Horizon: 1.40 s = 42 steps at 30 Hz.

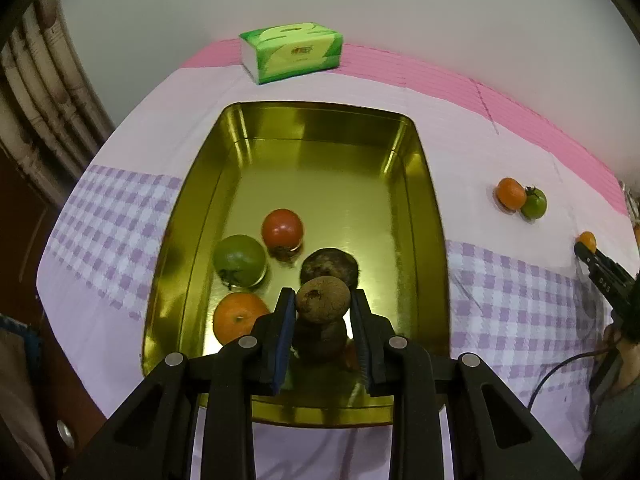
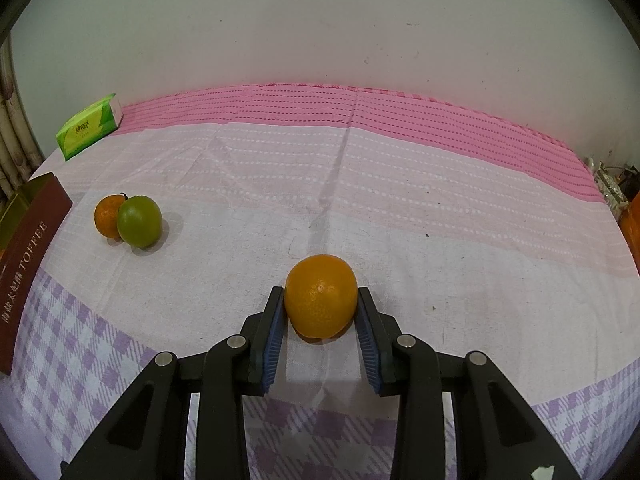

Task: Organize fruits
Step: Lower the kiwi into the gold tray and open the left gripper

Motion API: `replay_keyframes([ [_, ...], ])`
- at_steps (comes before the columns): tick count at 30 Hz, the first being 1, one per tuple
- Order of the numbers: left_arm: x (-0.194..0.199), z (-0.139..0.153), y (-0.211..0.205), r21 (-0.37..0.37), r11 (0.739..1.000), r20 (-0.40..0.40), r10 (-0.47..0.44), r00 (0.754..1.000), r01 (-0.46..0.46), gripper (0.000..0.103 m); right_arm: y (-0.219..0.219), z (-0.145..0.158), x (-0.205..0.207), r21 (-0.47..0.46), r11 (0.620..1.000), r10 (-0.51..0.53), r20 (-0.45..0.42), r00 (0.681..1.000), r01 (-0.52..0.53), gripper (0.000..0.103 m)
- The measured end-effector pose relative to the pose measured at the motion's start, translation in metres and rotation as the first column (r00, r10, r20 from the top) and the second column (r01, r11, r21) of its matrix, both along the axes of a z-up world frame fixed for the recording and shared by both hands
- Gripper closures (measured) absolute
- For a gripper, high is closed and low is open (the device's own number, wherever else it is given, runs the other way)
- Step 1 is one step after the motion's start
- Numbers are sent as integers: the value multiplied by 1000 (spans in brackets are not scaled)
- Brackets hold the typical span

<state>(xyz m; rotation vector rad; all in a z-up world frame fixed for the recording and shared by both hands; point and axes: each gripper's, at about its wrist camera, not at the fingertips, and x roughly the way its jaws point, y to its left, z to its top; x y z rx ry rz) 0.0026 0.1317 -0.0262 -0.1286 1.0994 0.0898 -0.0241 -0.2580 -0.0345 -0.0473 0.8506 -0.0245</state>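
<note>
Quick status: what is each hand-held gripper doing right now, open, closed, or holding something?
Left hand-held gripper: closed on a brown fruit, above the gold tin.
Right hand-held gripper: closed on an orange on the cloth.

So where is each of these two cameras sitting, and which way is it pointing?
Left wrist: on the left gripper, looking along its fingers down into the gold tin; the fingers pinch a brown fruit, and the right gripper shows at the edge.
Right wrist: on the right gripper, looking across the cloth to the wall; its fingers flank an orange.
Shared: tissue pack, the orange-and-green pair, and the tin.
</note>
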Motion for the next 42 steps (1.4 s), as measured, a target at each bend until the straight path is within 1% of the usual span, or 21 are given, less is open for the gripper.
replay_keyframes([
  [8,-10,13,24,-17,998,27,53,998,-52,74,1,0,0,-3,1000,1,0,1000,-1,70],
  [12,-14,11,28,-14,999,-4,34,999,-34,74,1,0,0,-3,1000,1,0,1000,-1,70],
  [17,-16,4,22,-21,1000,-43,1,999,-2,74,1,0,0,-4,1000,1,0,1000,-1,70],
  [20,-17,-1,17,0,1000,-67,-15,998,15,74,1,0,0,-5,1000,1,0,1000,-1,70],
  [25,-17,-13,22,-3,1000,-110,5,994,-5,74,1,0,0,-6,1000,2,0,1000,-2,70],
  [29,-15,-13,21,9,1000,-107,0,994,1,74,1,0,0,-7,1000,2,0,1000,-2,70],
  [42,-15,-14,22,2,1000,-103,5,995,-5,74,0,-1,0,-6,1000,2,0,1000,-2,70],
])
